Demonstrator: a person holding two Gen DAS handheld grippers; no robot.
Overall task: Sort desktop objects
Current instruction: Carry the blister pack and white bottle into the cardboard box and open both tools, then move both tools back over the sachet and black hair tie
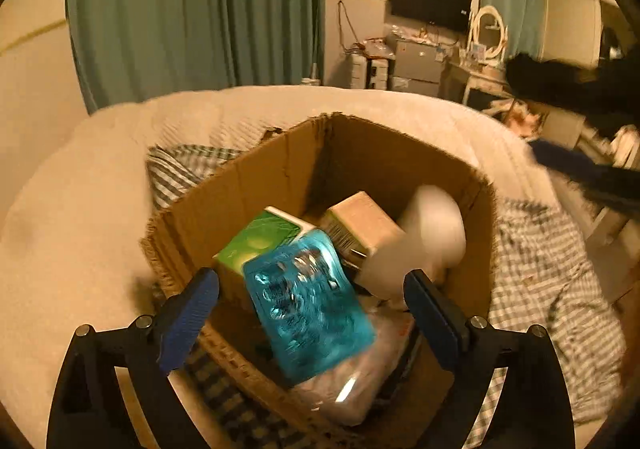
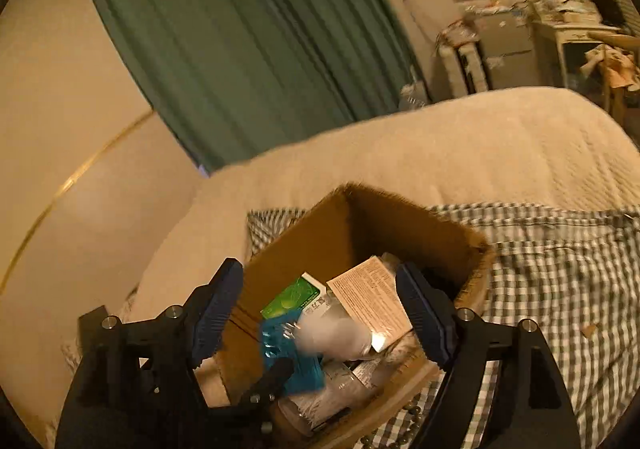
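An open cardboard box (image 1: 280, 153) (image 2: 304, 233) sits on the bed. It holds a green box (image 1: 260, 241) (image 2: 292, 299), a beige printed box (image 1: 360, 221) (image 2: 372, 297) and a clear plastic packet (image 1: 352, 381). A blue shiny pack (image 1: 308, 305) (image 2: 280, 349) shows blurred over the box, between my left gripper's (image 1: 312, 313) spread fingers and touching neither. A white blurred object (image 1: 428, 237) (image 2: 336, 333) is inside the box too. My right gripper (image 2: 320, 317) stands open above the box's near side, holding nothing.
The box rests on a checked cloth (image 1: 552, 269) (image 2: 560, 269) over a cream blanket (image 1: 80, 229). Green curtains (image 1: 180, 9) hang behind the bed. A dresser with a mirror (image 1: 488, 33) and a wall screen (image 1: 432, 1) stand at the far right.
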